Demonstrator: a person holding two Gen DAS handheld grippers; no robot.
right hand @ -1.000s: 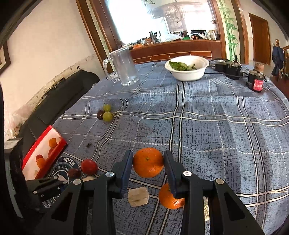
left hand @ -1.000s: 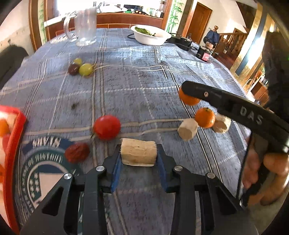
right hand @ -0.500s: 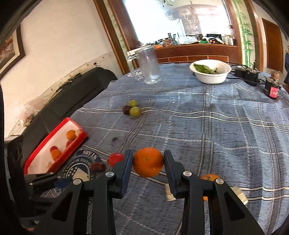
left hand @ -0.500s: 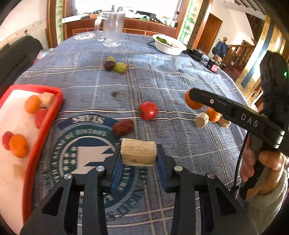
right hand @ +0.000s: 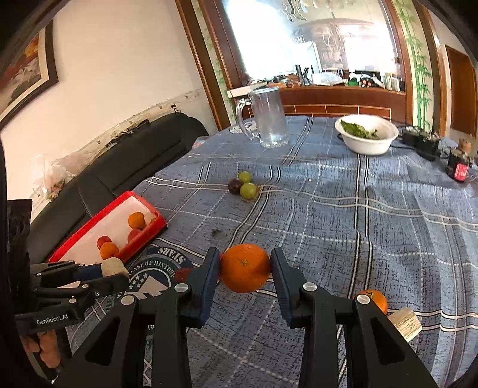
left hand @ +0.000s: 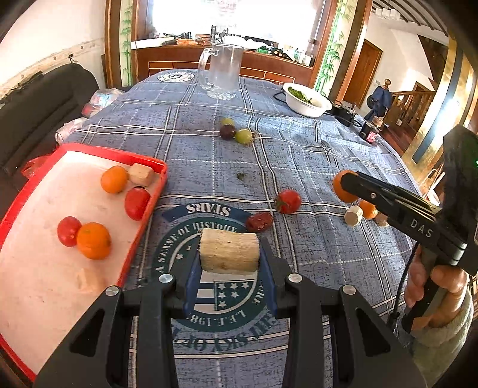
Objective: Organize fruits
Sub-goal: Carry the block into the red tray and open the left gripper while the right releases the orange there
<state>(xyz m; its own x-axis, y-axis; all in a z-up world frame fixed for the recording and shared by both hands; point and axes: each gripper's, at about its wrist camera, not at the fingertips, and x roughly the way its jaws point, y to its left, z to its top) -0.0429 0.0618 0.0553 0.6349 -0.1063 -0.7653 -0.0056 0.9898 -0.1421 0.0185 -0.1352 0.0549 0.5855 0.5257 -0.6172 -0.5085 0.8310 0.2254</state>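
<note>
Red tray [left hand: 143, 158] w/ oranges & tomatoes is sitting at bench [left hand: 298, 155] left edge. Left gripper [left hand: 228, 276] is pinching a pale cut chunk [left hand: 228, 250] above the cloth, just right of tray. Right gripper [right hand: 245, 283] is clamping an orange [right hand: 245, 267] over mid-bench.

Bright backlit window [left hand: 233, 18] glare, fisheye-warped edges

On the worktop [left hand: 298, 155], the red-rimmed plastic tray [left hand: 143, 206] lies at the left and holds two round oranges [left hand: 93, 240] and two tomatoes [left hand: 136, 203]. Right of it lie a red tomato [left hand: 287, 201] and wrinkled date [left hand: 259, 221]; behind, three grapes [left hand: 236, 132], then the glass mug [left hand: 222, 71].
</note>
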